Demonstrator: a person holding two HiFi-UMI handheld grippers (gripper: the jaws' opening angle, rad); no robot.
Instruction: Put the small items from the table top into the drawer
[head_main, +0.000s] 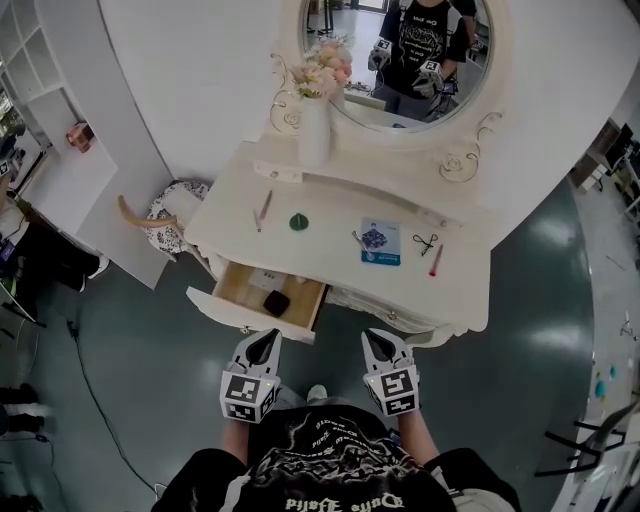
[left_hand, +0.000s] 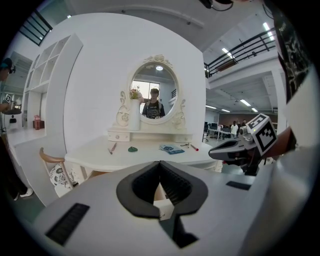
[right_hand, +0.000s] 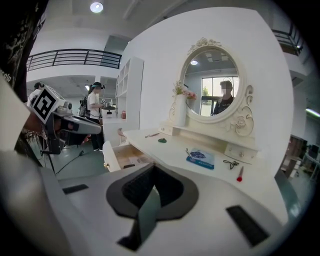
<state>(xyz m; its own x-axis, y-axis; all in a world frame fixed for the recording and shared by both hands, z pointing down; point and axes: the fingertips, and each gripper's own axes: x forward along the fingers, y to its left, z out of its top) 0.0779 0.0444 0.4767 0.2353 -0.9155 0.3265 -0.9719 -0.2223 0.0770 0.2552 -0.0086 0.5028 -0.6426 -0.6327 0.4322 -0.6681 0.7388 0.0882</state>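
Observation:
A white dressing table (head_main: 330, 262) carries a pink pen (head_main: 263, 211), a green item (head_main: 299, 222), a blue packet (head_main: 381, 243), small black scissors (head_main: 427, 242) and a red pen (head_main: 436, 260). Its left drawer (head_main: 232, 308) stands pulled out, and a black item (head_main: 276, 302) lies inside. My left gripper (head_main: 266, 342) hangs just in front of the drawer, shut and empty. My right gripper (head_main: 379, 343) is level with it, short of the table's front edge, also shut and empty. The right gripper view shows the drawer (right_hand: 111, 159) and the blue packet (right_hand: 201, 157).
A white vase of flowers (head_main: 315, 125) and an oval mirror (head_main: 400, 60) stand at the table's back. A patterned chair (head_main: 172, 222) sits to the left beside white shelving (head_main: 45, 130). Grey floor surrounds the table; people stand far off in both gripper views.

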